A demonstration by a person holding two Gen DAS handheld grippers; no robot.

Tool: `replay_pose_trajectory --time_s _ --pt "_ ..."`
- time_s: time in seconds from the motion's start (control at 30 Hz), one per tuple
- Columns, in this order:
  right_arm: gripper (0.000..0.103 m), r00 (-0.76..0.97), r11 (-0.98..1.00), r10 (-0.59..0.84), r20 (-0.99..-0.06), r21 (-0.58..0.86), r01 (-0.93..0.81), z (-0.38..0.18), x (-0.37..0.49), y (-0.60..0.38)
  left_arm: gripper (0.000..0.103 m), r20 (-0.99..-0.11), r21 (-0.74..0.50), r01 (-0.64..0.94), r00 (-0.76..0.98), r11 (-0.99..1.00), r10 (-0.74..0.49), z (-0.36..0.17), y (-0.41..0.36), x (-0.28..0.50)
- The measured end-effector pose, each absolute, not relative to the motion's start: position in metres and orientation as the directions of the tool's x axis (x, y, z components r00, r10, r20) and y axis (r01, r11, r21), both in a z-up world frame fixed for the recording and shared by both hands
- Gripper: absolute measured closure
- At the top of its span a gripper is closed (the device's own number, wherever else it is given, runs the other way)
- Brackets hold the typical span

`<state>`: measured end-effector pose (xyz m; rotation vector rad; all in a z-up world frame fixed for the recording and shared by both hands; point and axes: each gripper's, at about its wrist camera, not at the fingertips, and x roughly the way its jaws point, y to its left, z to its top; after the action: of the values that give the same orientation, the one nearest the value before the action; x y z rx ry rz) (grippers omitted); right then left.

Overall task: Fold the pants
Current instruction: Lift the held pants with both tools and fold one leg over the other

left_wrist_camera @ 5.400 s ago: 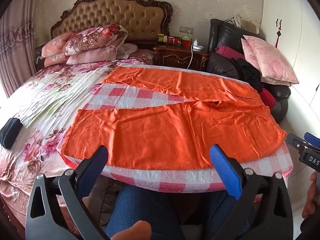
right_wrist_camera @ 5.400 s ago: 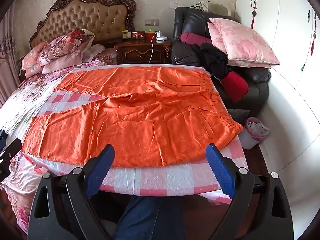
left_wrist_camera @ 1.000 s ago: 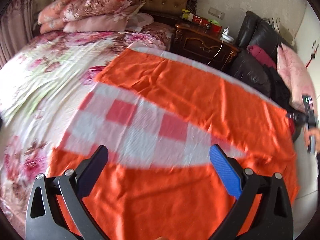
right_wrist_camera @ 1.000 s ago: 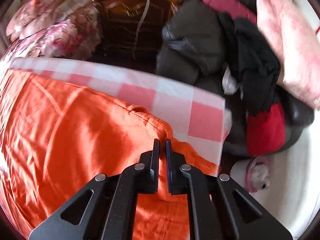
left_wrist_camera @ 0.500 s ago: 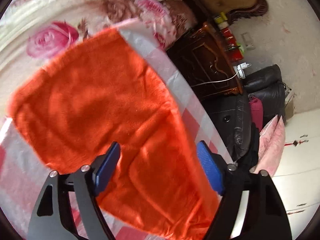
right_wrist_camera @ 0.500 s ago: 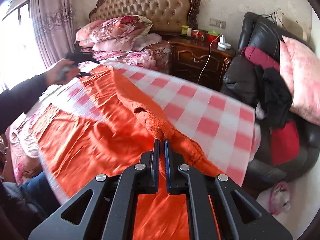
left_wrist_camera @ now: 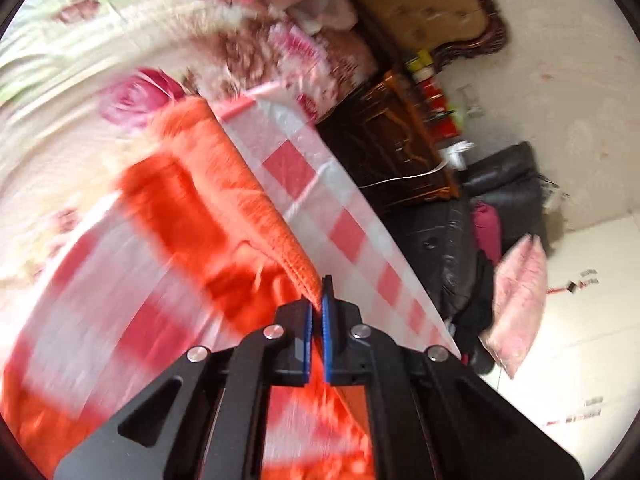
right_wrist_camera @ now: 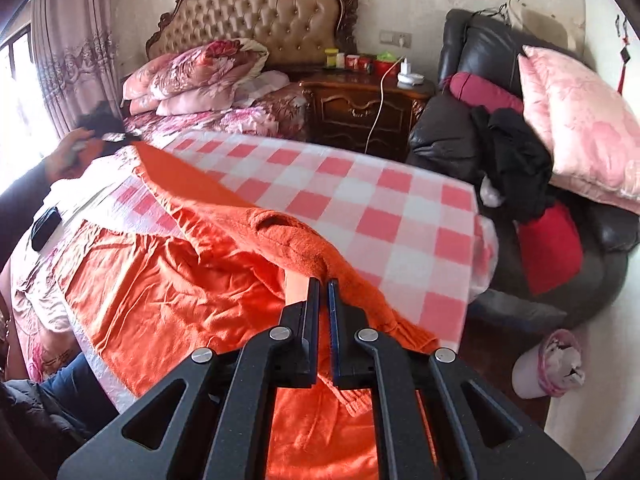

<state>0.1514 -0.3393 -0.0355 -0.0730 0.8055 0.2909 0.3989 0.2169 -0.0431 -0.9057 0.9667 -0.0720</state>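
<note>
From the left wrist view, the checked cloth (left_wrist_camera: 304, 168) is the landmark: its far edge runs diagonally, with the dark wooden nightstand (left_wrist_camera: 384, 152) and the black leather armchair (left_wrist_camera: 452, 240) close beyond it, leaving only a narrow gap there. On the other side of that cloth lies the wide floral bedspread (left_wrist_camera: 80, 60), much blurred. The orange pants (left_wrist_camera: 224, 192) lie on the checked cloth, one leg lifted into a taut ridge that leads to the left gripper (left_wrist_camera: 318, 304), whose blue pads are clenched on the hem.

From the right wrist view, the checked cloth (right_wrist_camera: 360, 200) shows a broad bare stretch between the pants and its far edge. Past its right corner stand the armchair (right_wrist_camera: 460, 140), piled with a pink pillow (right_wrist_camera: 576, 120) and dark clothes, and a small bin (right_wrist_camera: 548, 364) on the floor. The pants (right_wrist_camera: 168, 280) cover the near part of the cloth, crumpled and creased, with a thick fold rising to the right gripper (right_wrist_camera: 323, 296), clamped on the fabric near the waistband. At the left end of the cloth, the person's hand (right_wrist_camera: 68, 152) holds the other gripper at the raised leg.
</note>
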Motion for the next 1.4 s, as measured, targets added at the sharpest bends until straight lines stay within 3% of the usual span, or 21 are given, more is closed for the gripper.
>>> replay_pose_trajectory --time_s 0.1,0.23,0.27,0.33,0.37,0.4,0.57,0.73,0.93,0.97,1.0,1.03,1.07,1.27,1.4 --pt "0.098 0.658 0.957 0.221 -0.720 0.032 -0.287 -0.034 0.129 -0.343 0.100 -0.657 -0.696 -0.289 0.626 0.658 -0.420 -0.027 0.222 0.298" --pt "0.094 0.604 0.972 0.207 -0.770 0.094 -0.213 -0.063 0.104 -0.354 0.100 -0.692 -0.662 -0.319 0.608 0.678 -0.390 -0.066 0.227 0.187" --pt "0.086 0.582 0.979 0.199 -0.788 0.130 -0.157 -0.077 0.096 -0.362 0.100 -0.695 -0.672 -0.340 0.596 0.658 -0.402 -0.084 0.228 0.167" --pt "0.061 0.559 0.971 0.218 -0.800 0.236 -0.041 -0.100 0.081 -0.377 0.100 -0.713 -0.671 -0.393 0.576 0.629 -0.400 -0.116 0.234 0.142" --pt "0.044 0.549 0.953 0.231 -0.803 0.300 0.038 -0.112 0.071 -0.385 0.100 -0.722 -0.668 -0.421 0.568 0.613 -0.396 -0.129 0.238 0.134" --pt "0.034 0.547 0.935 0.238 -0.802 0.342 0.096 -0.119 0.062 -0.391 0.100 -0.719 -0.676 -0.435 0.565 0.594 -0.405 -0.138 0.240 0.130" --pt "0.021 0.602 0.743 0.337 -0.724 0.597 0.302 -0.131 0.015 -0.407 0.100 -0.699 -0.696 -0.407 0.573 0.592 -0.427 -0.138 0.241 0.142" --pt "0.021 0.639 0.507 0.436 -0.634 0.759 0.408 -0.150 0.017 -0.408 0.100 -0.679 -0.713 -0.383 0.585 0.587 -0.443 -0.136 0.240 0.151" --pt "0.021 0.609 0.407 0.440 -0.660 0.751 0.520 -0.171 0.053 -0.404 0.100 -0.656 -0.738 -0.375 0.596 0.561 -0.464 -0.144 0.242 0.145" --pt "0.026 0.606 0.396 0.443 -0.661 0.751 0.529 -0.173 0.058 -0.404 0.100 -0.653 -0.740 -0.374 0.596 0.558 -0.467 -0.145 0.242 0.145" --pt "0.055 0.600 0.391 0.447 -0.663 0.748 0.536 -0.175 0.063 -0.402 0.100 -0.651 -0.743 -0.372 0.596 0.557 -0.470 -0.146 0.243 0.143" --pt "0.075 0.589 0.404 0.456 -0.667 0.745 0.531 -0.174 0.073 -0.399 0.100 -0.646 -0.747 -0.367 0.598 0.554 -0.475 -0.144 0.245 0.144" --pt "0.082 0.566 0.422 0.459 -0.685 0.729 0.540 -0.174 0.081 -0.399 0.100 -0.637 -0.755 -0.360 0.602 0.548 -0.482 -0.140 0.246 0.146" --pt "0.083 0.567 0.428 0.446 -0.693 0.721 0.544 -0.124 0.111 -0.420 0.101 -0.557 -0.814 -0.280 0.623 0.509 -0.549 -0.084 0.262 0.194" --pt "0.083 0.562 0.454 0.428 -0.707 0.707 0.543 -0.083 0.170 -0.434 0.101 -0.560 -0.815 -0.263 0.588 0.516 -0.584 -0.038 0.262 0.292"
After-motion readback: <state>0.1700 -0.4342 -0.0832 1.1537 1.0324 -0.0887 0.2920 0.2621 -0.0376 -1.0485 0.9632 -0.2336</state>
